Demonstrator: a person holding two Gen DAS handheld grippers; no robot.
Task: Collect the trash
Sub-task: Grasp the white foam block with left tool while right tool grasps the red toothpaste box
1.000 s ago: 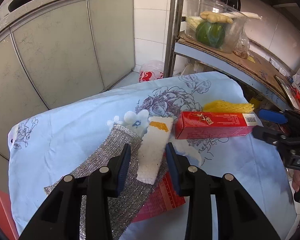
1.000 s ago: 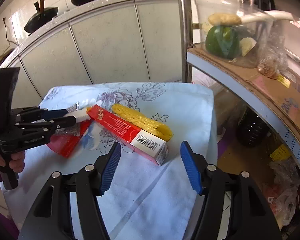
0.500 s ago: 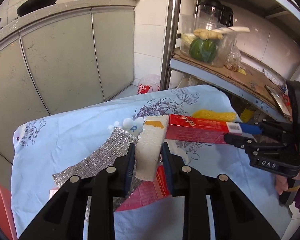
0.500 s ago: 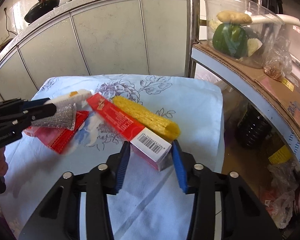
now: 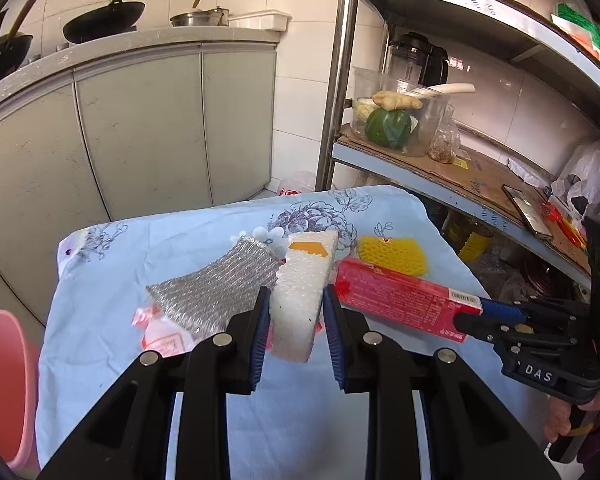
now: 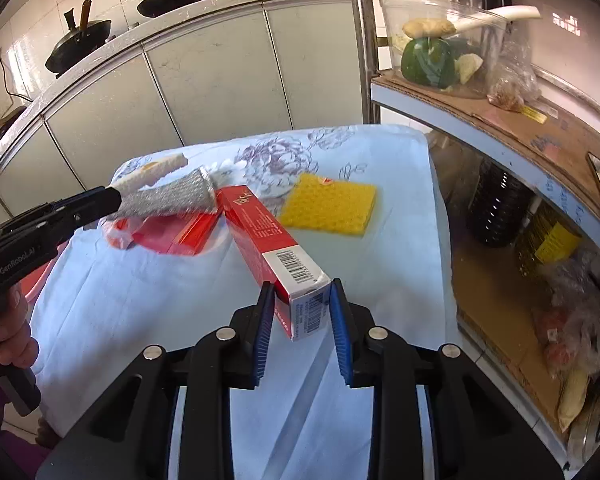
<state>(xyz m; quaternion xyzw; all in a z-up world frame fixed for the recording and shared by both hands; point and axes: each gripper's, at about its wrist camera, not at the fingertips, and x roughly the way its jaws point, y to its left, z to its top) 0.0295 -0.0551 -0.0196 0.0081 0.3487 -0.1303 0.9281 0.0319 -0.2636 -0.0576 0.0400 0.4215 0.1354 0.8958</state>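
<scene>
Left wrist view, nearest first: the left tool [image 5: 296, 326] grips a white foam-net strip with an orange patch [image 5: 300, 292] between its blue pads, the strip standing up and away from the camera. Just left of it lies a silver bubble-foil sheet [image 5: 216, 288] over a pink and red plastic wrapper [image 5: 160, 334]. To the right, the right tool [image 5: 476, 318] clamps the barcode end of a long red carton box [image 5: 400, 300]. Beyond the box a yellow foam-net pad [image 5: 392, 254] lies flat on the desk covered in a pale blue flowered cloth [image 5: 180, 240]. A pink bin [image 5: 4, 380] shows at the left edge.

From the right wrist view, the right tool [image 6: 302, 312] pinches the box [image 6: 268, 240] at its white barcoded end, the far end pointing toward the foil sheet [image 6: 168, 202]. The yellow pad [image 6: 328, 210] sits just right of the box. Farther back, a metal shelf rack [image 6: 480, 120] carries a clear plastic tub of vegetables [image 6: 440, 40].
</scene>
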